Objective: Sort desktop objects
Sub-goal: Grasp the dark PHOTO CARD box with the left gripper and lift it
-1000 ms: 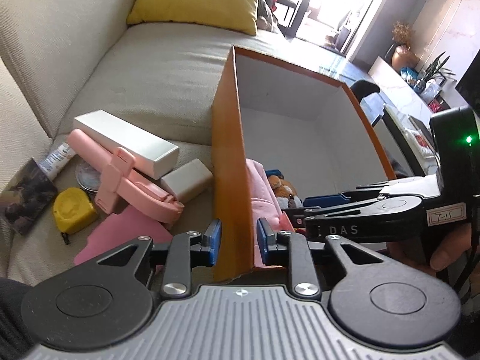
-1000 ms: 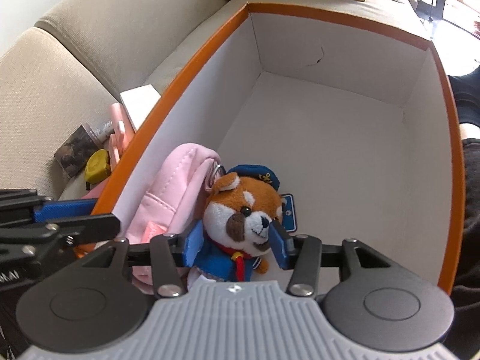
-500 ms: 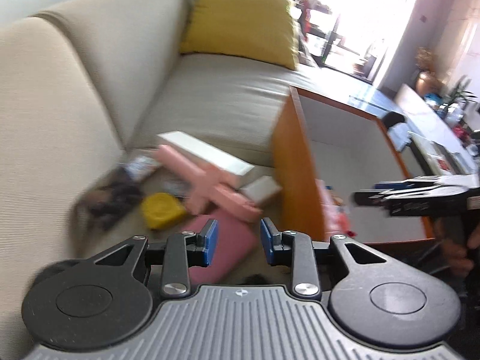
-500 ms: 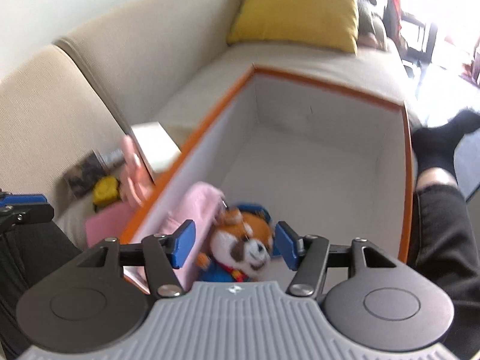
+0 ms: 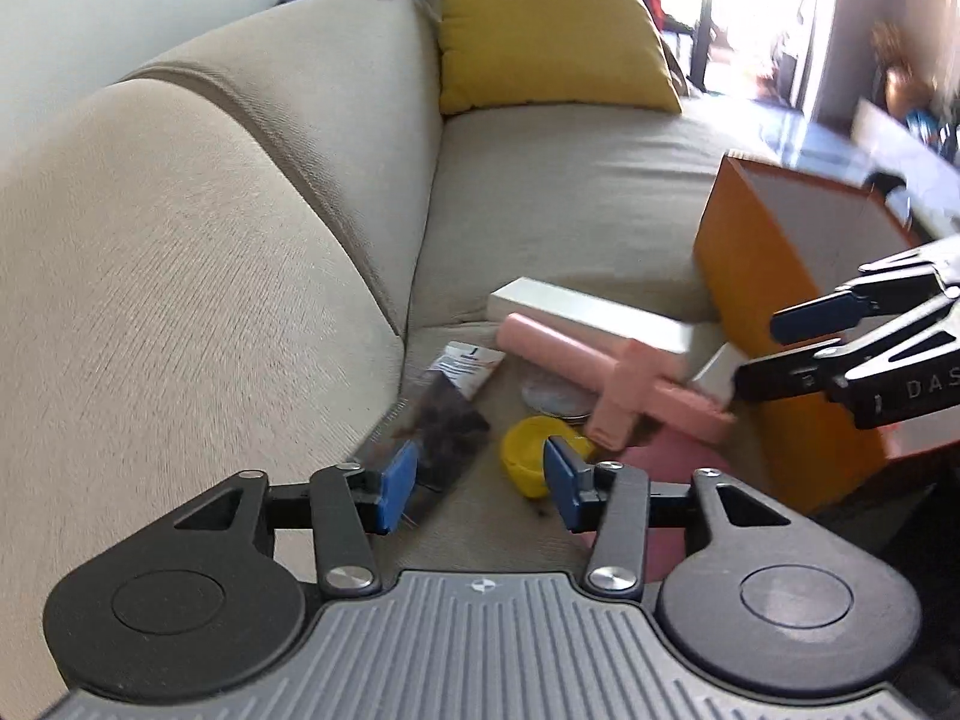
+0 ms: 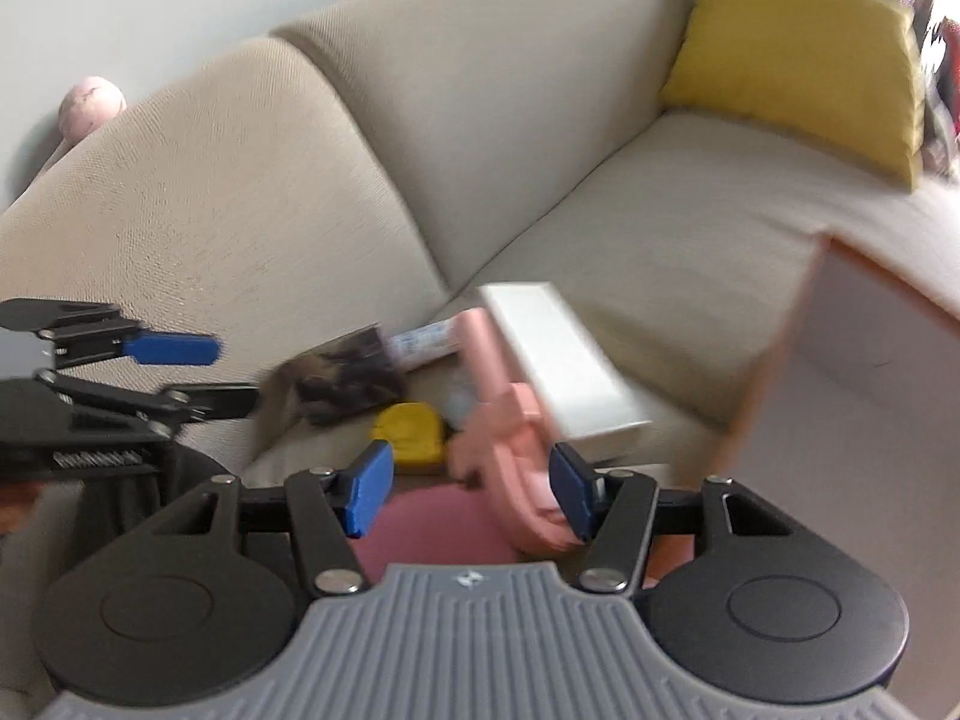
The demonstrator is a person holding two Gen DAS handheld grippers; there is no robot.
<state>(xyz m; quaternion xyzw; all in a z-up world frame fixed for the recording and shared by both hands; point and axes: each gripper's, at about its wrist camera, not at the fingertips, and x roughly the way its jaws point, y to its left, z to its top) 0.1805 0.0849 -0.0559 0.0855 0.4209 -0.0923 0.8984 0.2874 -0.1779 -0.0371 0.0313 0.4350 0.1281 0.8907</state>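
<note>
- Left gripper [image 5: 480, 483] hovered with jaws spread wide and nothing between them, above a dark packet [image 5: 441, 426] and a yellow tape measure [image 5: 537, 459] on the sofa cushion [image 5: 570, 192].
- Right gripper [image 6: 468, 489] likewise stood wide apart and empty over the pink handled tool [image 6: 510, 438].
- Just beyond lay a long white box [image 6: 558, 354]; the orange box [image 5: 774, 324] stood to the right.

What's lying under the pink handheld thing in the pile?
Under the pink handheld tool a round silvery disc pokes out, and its tip overlaps the pink flat pad. Anything else beneath it is covered; the disc's far side is hidden too.
</note>
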